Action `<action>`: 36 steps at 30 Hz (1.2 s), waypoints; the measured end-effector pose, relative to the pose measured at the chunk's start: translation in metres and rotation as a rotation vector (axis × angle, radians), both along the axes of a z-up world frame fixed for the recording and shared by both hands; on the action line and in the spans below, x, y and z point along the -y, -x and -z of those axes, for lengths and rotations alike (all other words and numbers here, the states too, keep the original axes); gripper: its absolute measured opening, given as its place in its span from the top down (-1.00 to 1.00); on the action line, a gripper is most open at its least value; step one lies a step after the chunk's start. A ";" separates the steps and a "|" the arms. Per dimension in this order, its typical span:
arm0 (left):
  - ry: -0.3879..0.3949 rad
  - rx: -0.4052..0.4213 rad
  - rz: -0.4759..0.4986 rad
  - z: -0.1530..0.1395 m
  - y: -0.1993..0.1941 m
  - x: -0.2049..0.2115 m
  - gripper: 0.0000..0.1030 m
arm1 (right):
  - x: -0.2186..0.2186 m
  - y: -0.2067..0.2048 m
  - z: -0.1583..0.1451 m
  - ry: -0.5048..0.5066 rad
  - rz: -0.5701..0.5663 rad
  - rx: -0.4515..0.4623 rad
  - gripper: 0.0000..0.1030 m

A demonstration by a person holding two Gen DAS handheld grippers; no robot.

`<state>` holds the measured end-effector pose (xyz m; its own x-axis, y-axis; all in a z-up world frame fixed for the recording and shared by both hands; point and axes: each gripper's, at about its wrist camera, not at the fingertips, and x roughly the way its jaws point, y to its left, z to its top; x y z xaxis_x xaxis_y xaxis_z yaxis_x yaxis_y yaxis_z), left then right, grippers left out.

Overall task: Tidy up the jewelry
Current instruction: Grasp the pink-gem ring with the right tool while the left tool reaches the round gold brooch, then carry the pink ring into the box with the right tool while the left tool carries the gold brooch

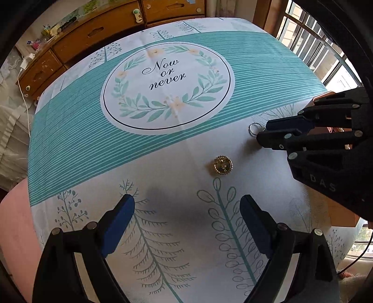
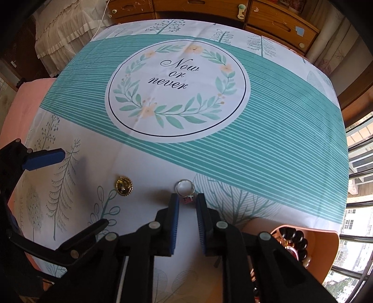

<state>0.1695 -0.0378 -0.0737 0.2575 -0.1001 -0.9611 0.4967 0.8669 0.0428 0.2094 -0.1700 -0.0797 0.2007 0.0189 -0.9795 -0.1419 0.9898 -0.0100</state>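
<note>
While my right gripper (image 2: 187, 202) points steeply down at the surface (image 2: 268, 149), its fingers (image 2: 173, 209) stand narrow on either side of the ring (image 2: 185, 187). The ring's small red stone sits in the slot between the blue pads, and its silver band lies flat on the cloth just past the fingertips. I cannot tell whether the pads press on the stone yet.

My left gripper (image 1: 187, 205) also tilts steeply down, and its fingers (image 1: 123, 209) are spread wide with only printed cloth between them. It hangs over the near part of the surface, apart from both pieces of jewelry.

A round gold brooch (image 1: 223, 165) lies flat on the white part of the cloth, between the two grippers and touching neither. Seen from the left wrist, the right gripper reaches in from the right edge, and its fingertips cover part of the ring.

An orange tray (image 2: 331, 242) sits at the near right corner, with dark beads (image 2: 295, 240) inside it. Wooden drawers (image 2: 279, 22) stand beyond the far edge, and a barred window (image 1: 310, 39) is on the right.
</note>
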 end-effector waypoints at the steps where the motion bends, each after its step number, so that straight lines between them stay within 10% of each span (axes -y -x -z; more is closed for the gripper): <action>1: -0.003 0.000 -0.001 0.001 -0.001 0.000 -0.75 | -0.001 0.000 0.000 0.000 -0.003 0.001 0.73; 36: -0.021 -0.091 -0.148 0.011 -0.041 0.038 -0.04 | 0.070 0.030 -0.058 -0.251 0.150 0.180 0.82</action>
